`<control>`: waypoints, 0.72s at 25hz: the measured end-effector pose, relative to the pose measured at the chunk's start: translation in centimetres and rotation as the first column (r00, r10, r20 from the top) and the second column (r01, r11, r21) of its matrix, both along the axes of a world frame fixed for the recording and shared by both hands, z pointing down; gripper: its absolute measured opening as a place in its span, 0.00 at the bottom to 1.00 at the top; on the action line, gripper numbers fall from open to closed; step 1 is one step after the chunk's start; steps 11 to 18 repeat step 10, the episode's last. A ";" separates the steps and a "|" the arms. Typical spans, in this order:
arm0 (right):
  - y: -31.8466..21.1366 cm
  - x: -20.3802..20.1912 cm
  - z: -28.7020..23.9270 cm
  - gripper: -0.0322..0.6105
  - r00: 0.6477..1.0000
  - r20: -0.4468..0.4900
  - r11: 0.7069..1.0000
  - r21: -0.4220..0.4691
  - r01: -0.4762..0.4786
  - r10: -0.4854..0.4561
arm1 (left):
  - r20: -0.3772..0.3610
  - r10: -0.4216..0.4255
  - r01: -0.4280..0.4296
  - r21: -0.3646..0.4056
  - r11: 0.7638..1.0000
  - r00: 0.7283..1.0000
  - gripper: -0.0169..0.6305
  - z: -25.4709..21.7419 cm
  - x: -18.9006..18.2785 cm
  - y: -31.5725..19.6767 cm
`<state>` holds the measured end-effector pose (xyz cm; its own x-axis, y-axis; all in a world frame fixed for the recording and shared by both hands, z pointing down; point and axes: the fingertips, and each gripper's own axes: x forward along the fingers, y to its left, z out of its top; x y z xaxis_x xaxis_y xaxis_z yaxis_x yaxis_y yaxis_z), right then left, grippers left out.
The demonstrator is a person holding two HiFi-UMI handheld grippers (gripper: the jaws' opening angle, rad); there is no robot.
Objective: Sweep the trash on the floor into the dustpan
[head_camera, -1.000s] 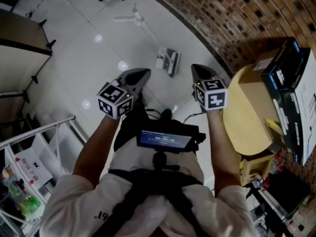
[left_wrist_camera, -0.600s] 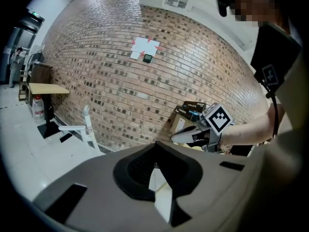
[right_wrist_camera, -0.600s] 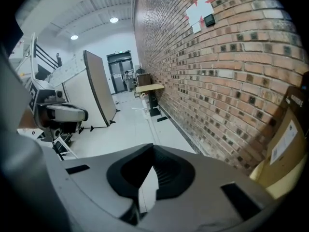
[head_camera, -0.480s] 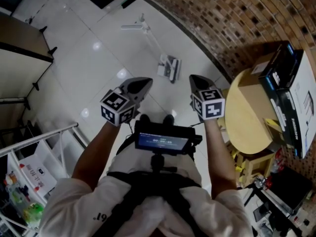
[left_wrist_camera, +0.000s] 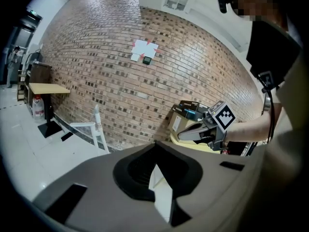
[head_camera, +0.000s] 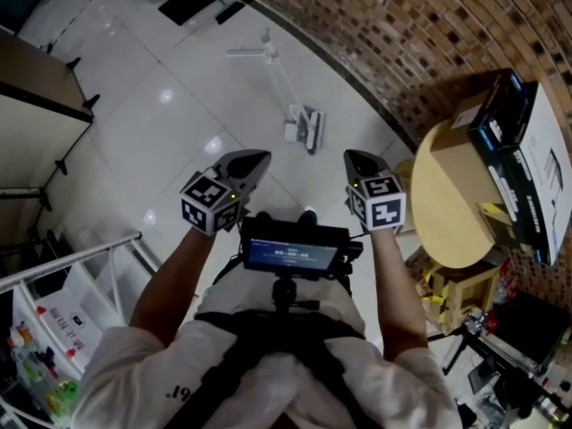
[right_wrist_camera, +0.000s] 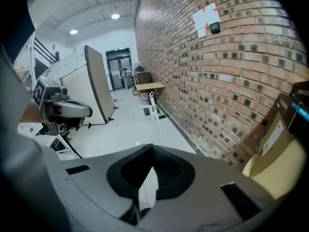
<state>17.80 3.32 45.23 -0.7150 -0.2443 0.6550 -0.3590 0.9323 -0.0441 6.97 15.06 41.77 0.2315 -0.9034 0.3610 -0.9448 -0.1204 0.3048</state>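
Jaws clenched and empty on left hand-held gripper (head_camera: 251, 161) and right hand-held gripper (head_camera: 358, 162), both over glossy white tiled floor (head_camera: 152, 141); white long-handled cleaning tool (head_camera: 302, 125) lies ahead.

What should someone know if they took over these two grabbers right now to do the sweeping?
Left gripper: shut, empty, held out in front of the body.
Right gripper: shut, empty, level with the left one.
Broom and dustpan: lying on the white floor ahead, near the brick wall, neither gripper touching them.
Trash: none that can be made out from here.
Done: nothing yet.
Left: pick up the broom and dustpan, find the trash, sweep it in.
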 end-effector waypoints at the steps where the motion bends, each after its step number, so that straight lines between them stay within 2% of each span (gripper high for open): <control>1: 0.3 0.0 -0.1 0.05 1.000 0.000 1.000 0.002 -0.002 0.002 | -0.001 0.001 -0.001 0.000 1.000 1.000 0.03 0.0 -0.1 0.3; 18: 1.9 0.1 -0.6 0.05 1.000 -0.005 1.000 0.021 0.009 -0.009 | 0.007 0.001 -0.001 0.009 1.000 1.000 0.03 -0.2 0.1 1.5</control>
